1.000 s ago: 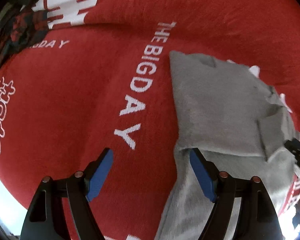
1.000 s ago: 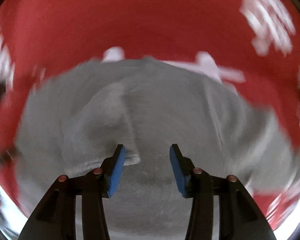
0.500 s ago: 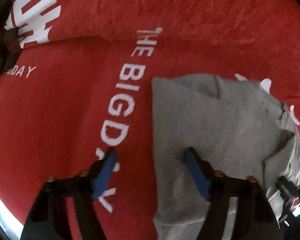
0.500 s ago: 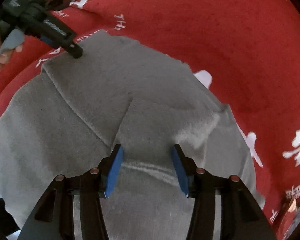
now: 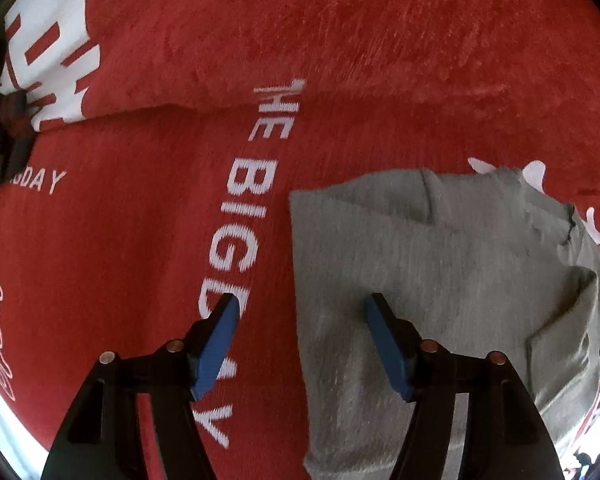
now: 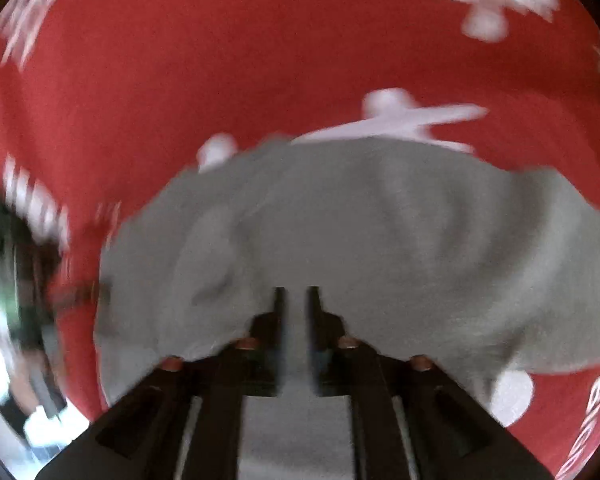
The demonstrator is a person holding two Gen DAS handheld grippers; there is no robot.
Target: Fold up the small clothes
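the red cloth point(image 5: 140, 240) under everything carries white woven lettering: "the big day" runs up its middle, a smaller "…gday" sits at the left edge, and blocky white characters fill the upper left corner. the grey garment point(image 5: 420, 280), soft and fleecy, lies flat on the red cloth with a straight left edge, a square upper-left corner and folded flaps along its right side. the left gripper point(image 5: 302, 312) hangs jaws wide apart, straddling that left edge, one blue pad over the lettering, the other over the grey, nothing pinched. the right gripper point(image 6: 294, 300), blurred, shows a narrow gap between its jaws above the grey garment point(image 6: 380, 240); whether fabric is caught there i cannot tell.
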